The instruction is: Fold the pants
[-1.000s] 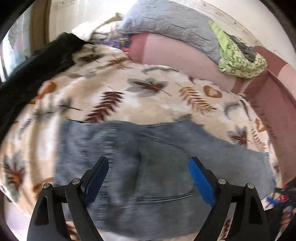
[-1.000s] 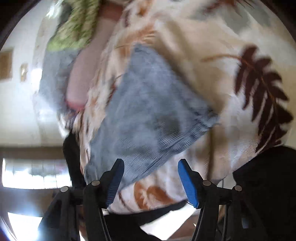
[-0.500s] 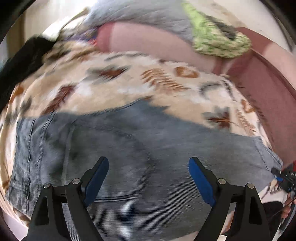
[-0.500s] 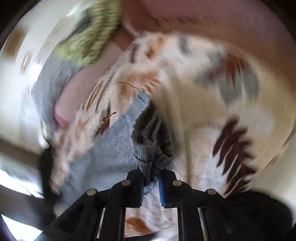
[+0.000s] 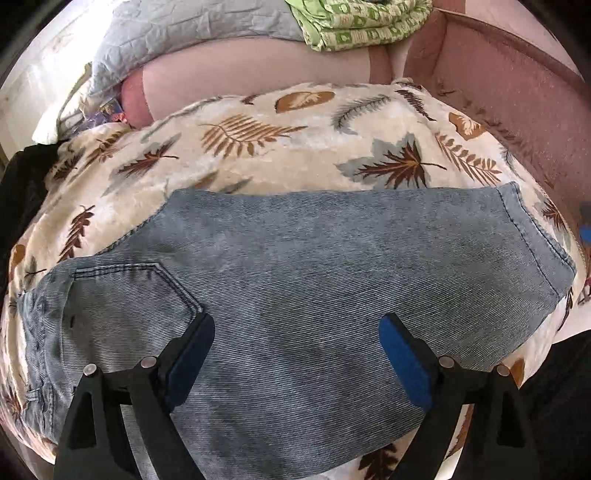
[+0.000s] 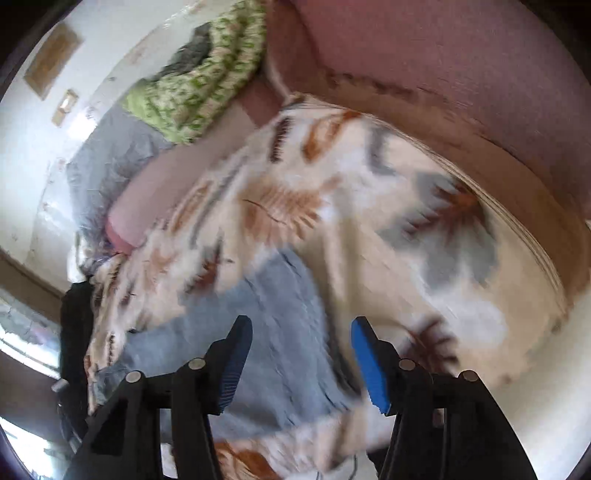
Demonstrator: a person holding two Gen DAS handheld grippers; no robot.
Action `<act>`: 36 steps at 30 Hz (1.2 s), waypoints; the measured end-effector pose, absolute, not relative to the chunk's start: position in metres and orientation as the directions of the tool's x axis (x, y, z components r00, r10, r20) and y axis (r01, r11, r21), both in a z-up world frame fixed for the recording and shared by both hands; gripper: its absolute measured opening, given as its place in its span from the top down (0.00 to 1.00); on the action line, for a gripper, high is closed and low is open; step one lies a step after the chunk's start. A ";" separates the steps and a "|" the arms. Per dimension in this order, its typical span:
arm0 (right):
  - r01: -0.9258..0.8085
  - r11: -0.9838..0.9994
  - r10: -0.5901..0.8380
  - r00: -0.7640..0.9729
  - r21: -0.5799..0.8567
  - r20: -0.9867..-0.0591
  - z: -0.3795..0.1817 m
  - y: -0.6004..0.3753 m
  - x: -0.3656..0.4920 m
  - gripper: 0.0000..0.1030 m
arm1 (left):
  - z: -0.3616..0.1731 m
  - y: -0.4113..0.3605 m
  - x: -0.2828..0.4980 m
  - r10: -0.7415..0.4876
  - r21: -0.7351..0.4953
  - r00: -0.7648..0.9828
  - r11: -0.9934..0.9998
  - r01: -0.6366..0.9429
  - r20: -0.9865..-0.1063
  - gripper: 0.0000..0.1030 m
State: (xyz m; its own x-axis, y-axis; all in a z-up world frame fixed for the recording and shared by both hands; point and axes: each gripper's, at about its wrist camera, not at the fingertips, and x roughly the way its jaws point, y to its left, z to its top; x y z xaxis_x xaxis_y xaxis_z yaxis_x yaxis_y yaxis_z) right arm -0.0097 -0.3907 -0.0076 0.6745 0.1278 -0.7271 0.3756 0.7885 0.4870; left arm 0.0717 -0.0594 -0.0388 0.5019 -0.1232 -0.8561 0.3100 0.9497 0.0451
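Fold pants, intermediate stage. The pants [image 5: 295, 295], of pale blue denim, lie flat on a leaf-print blanket [image 5: 258, 147] spread over a bed; a pink bolster [image 5: 240, 77], a grey pillow [image 5: 177, 29] and a green cloth [image 5: 354, 22] sit at the far edge.

In the left wrist view the garment shows as one broad band running left to right. The waistband and a back pocket [image 5: 129, 295] are at the left, a hem [image 5: 532, 236] at the right. Only one leg's width is visible, so the legs appear already laid one over the other, which would make the lengthwise fold done; this is a judgement, as the lower layer is hidden. The band is at full length, so the crosswise folds, hem toward waistband, appear to remain.

The left gripper [image 5: 295, 354] hovers over the middle of the near part of the pants, jaws wide and opening slightly, nothing between the pads. The right gripper [image 6: 301, 358] is above the hem end, which in its blurred view lies flat on the blanket [image 6: 369, 221]; its jaws stand moderately apart and are opening, with no cloth clamped between them. Whether either gripper touches the denim cannot be told.
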 end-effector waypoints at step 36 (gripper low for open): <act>-0.424 0.874 0.376 0.276 0.239 -0.885 -0.056 0.007 0.263 0.95 | -0.067 0.080 0.081 0.049 0.059 0.583 0.998 -0.002 -0.811 0.08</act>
State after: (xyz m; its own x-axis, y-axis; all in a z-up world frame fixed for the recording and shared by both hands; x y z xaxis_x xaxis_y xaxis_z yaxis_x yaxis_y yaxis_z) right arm 0.2625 0.0071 -0.0558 0.2758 0.3755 -0.8848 -0.4240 0.8737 0.2386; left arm 0.0809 0.0798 -0.0673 0.5827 0.0489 -0.8112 -0.0015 0.9982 0.0591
